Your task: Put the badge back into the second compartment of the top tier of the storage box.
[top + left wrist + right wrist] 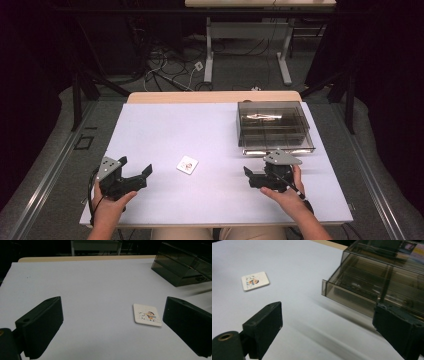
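Note:
A small white square card (187,164) with a cartoon picture lies flat near the middle of the white table (165,130). A smoky see-through box (274,127) with dividers stands at the back right, its front drawer pulled out a little. My left gripper (135,166) rests at the front left, open, with the card (147,315) just inside its right jaw but ahead of the tips. My right gripper (248,178) is open at the front right, in front of the box (374,282). The card (255,280) lies far to its left. Both grippers (112,305) (328,308) hold nothing.
The box (180,267) is the only tall obstacle on the table. The tabletop's wooden back edge (210,96) shows behind the white sheet. Beyond it are cables on the floor (165,70) and the legs of another table (247,45).

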The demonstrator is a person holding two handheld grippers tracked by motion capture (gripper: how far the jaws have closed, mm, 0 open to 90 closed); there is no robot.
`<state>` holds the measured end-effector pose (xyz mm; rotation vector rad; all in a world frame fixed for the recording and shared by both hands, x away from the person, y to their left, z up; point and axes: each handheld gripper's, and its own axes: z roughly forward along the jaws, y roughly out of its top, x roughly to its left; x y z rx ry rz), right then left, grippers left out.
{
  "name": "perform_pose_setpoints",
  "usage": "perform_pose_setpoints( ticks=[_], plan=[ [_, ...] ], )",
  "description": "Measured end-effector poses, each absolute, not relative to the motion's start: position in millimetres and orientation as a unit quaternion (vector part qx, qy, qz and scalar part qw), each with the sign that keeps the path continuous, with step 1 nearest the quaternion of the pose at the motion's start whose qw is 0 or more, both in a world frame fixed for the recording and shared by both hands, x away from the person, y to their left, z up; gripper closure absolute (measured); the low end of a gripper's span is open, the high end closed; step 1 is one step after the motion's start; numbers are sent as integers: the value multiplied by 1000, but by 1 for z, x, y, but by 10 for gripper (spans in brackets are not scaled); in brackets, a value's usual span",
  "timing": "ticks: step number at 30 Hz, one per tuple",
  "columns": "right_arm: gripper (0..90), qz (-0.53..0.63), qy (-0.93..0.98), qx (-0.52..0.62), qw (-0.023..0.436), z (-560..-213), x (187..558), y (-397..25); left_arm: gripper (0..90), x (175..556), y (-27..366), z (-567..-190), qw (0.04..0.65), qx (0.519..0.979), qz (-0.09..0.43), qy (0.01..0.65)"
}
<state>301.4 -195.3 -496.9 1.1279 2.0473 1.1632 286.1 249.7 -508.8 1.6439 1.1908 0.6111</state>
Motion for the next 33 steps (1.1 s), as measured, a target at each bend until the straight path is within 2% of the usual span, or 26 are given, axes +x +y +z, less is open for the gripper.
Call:
perform_pose_setpoints(
  ticks=[16, 33],
  plan=[
    [117, 428, 789, 376, 230, -495, 320, -144, 32, 286, 250, -510, 487, 677, 254, 490],
    [118, 427, 806, 364, 191, -492, 343, -110, 35, 287, 250, -510, 486, 677, 255, 491]
  ],
)
